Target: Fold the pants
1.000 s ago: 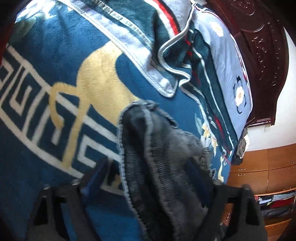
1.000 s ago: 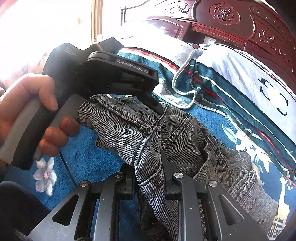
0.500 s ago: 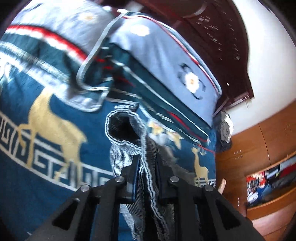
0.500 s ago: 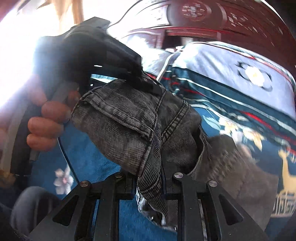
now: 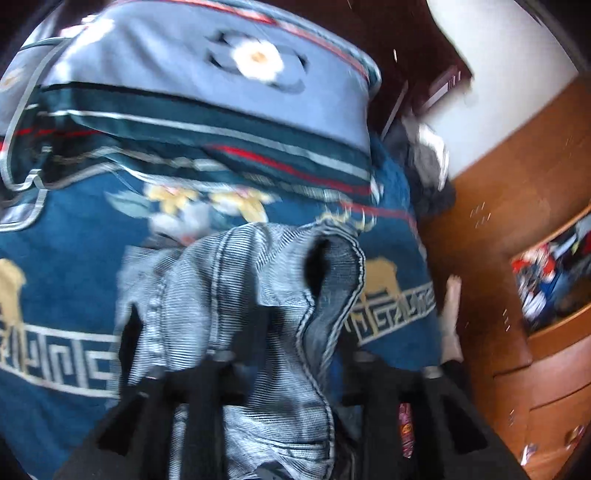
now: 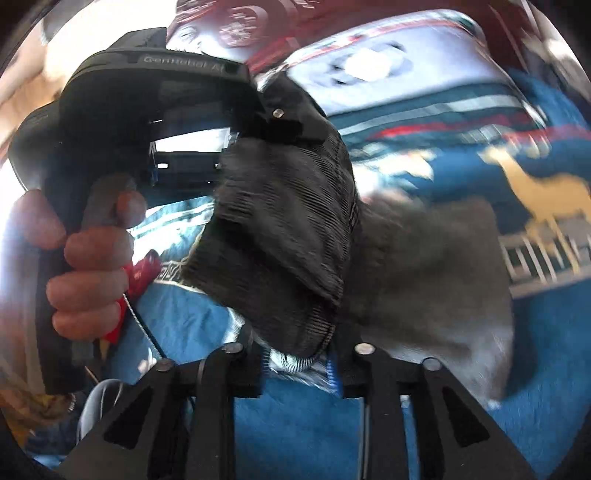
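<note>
The grey corduroy pants (image 5: 236, 295) hang bunched above a blue patterned blanket (image 5: 66, 266). My left gripper (image 5: 291, 373) is shut on a fold of the pants, with the cloth draped over its fingers. My right gripper (image 6: 299, 362) is shut on another edge of the pants (image 6: 291, 229), which hang in front of it. In the right wrist view the left gripper's black body (image 6: 122, 110) and the hand holding it (image 6: 88, 258) are close at the left, clamped on the top of the same cloth.
A folded blue floral quilt (image 5: 207, 85) lies at the head of the bed by a dark carved headboard (image 6: 258, 26). A wooden dresser (image 5: 524, 258) stands to the right, with a heap of clothes (image 5: 424, 162) at the bed's corner.
Both grippers have lifted the pants off the blanket and swung toward the right. The left wrist view now faces the dresser side. The cloth hangs higher and more bunched between the grippers.
</note>
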`<state>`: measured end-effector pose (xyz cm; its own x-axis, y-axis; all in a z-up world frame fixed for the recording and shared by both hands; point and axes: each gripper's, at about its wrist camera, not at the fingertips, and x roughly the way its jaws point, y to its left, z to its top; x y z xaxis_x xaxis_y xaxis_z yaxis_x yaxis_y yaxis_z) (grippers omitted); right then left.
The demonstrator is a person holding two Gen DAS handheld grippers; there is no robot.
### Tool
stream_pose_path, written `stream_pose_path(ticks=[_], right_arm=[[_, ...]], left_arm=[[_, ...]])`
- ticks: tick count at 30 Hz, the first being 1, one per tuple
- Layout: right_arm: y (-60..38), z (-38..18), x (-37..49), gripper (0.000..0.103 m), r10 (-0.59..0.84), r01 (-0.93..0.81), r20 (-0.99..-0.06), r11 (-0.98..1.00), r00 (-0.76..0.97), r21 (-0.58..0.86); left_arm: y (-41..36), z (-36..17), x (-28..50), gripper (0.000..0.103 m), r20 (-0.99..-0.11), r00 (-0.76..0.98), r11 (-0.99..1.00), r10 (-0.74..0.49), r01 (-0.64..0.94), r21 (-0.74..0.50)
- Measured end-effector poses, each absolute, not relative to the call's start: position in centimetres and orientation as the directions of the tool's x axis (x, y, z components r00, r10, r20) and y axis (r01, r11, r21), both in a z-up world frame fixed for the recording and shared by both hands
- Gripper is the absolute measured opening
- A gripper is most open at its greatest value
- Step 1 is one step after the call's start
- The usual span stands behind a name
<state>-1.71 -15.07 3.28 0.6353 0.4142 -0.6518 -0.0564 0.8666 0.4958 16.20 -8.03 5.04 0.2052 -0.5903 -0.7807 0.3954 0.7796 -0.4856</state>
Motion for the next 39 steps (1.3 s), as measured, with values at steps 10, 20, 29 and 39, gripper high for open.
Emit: stream_pose_path(ticks=[10,20,29,39], right_arm=[[-22.0,-0.4,-3.0,0.044,0.343,0.17,-0.712,0.823,0.612,0.542],[-21.8,6.2,-4.1,0.053,0.322,0.02,-0.6,0.871,0.732,0.492],[-18.8,3.3,1.5,0.008,0.448,-0.045,-0.673,0.849,0.588,0.526],[-24.5,3.3,-2.4,0.009,0.298,0.118,-0.722,0.878,0.625,0.464]], left_arm=[[-9.6,4.3,16.2,0.068,-0.786,0.181,0.785,-0.591,0.355,-0.508],[4.0,3.8,14.1,0.076,-0.766,0.318,0.829,-0.559,0.191,-0.526],[1.3,0.2,12.1,0.074,-0.797,0.246,0.831,-0.552,0.25,-0.497],[-5.0,-1.0,9.4,0.074,-0.866,0.293,0.858,-0.405,0.449,-0.249]])
